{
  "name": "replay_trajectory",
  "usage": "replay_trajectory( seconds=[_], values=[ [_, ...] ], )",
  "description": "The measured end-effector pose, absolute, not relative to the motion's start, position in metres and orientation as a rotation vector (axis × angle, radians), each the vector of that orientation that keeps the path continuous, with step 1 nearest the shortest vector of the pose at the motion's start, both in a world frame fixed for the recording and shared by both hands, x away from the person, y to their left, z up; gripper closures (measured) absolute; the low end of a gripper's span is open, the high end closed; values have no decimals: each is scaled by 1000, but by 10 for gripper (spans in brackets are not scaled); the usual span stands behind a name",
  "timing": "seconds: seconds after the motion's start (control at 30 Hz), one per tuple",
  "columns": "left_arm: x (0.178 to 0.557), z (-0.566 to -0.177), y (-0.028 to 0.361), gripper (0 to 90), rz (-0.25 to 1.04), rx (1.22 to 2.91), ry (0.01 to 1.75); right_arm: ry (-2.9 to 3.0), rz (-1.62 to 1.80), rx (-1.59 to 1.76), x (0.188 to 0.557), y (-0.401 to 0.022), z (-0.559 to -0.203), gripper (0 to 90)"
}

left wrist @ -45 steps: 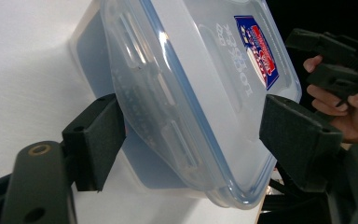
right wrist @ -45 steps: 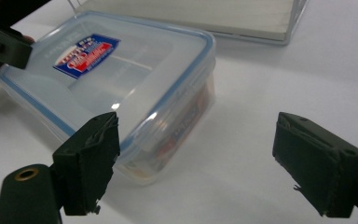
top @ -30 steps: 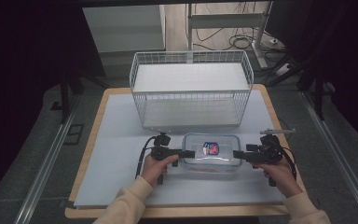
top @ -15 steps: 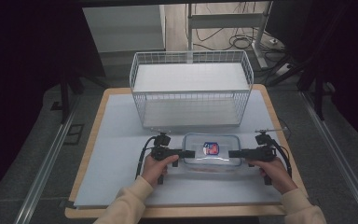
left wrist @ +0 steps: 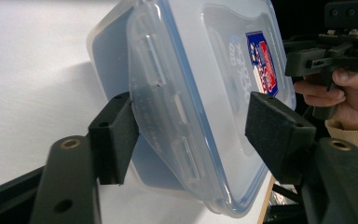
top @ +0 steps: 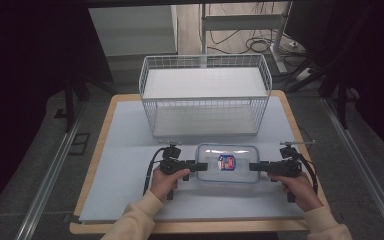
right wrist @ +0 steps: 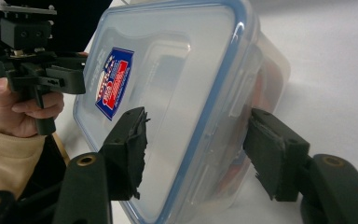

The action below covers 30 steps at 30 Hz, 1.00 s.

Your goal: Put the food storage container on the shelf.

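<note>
clear lidded container (top: 226, 164): stiff, smooth, judged light. left gripper (left wrist: 191, 135) and right gripper (right wrist: 196, 154), just closing, straddle ends at 9 and 3 o'clock, neither clamped.

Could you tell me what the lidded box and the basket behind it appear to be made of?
Box: probably plastic, translucent and glossy; the table shows faintly through it, and its lid has a blue rim. Basket: likely white-coated metal wire, an open grid you see through.
</note>
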<state>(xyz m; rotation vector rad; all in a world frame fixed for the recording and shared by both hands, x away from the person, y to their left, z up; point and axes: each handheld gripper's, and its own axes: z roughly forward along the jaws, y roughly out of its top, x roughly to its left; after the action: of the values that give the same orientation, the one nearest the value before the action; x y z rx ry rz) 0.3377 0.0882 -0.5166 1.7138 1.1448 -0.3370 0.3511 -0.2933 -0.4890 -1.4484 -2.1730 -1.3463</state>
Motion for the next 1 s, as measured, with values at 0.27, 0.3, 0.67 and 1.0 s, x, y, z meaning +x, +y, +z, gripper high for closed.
replay_trajectory(
  seconds=[0.27,0.3,0.67,1.0],
  values=[
    [323,-513,90,420,-282,1716,1118,-2196,-1416,-1437,335,-295,-486,468],
    [321,-513,90,424,-275,1715,1115,-2200,-1421,-1435,334,-295,-485,472],
    [306,-512,91,461,-219,1708,1085,-2231,-1483,-1426,321,-293,-484,483],
    [300,-509,89,472,-182,1698,1079,-2272,-1502,-1427,315,-291,-480,486]
  ],
)
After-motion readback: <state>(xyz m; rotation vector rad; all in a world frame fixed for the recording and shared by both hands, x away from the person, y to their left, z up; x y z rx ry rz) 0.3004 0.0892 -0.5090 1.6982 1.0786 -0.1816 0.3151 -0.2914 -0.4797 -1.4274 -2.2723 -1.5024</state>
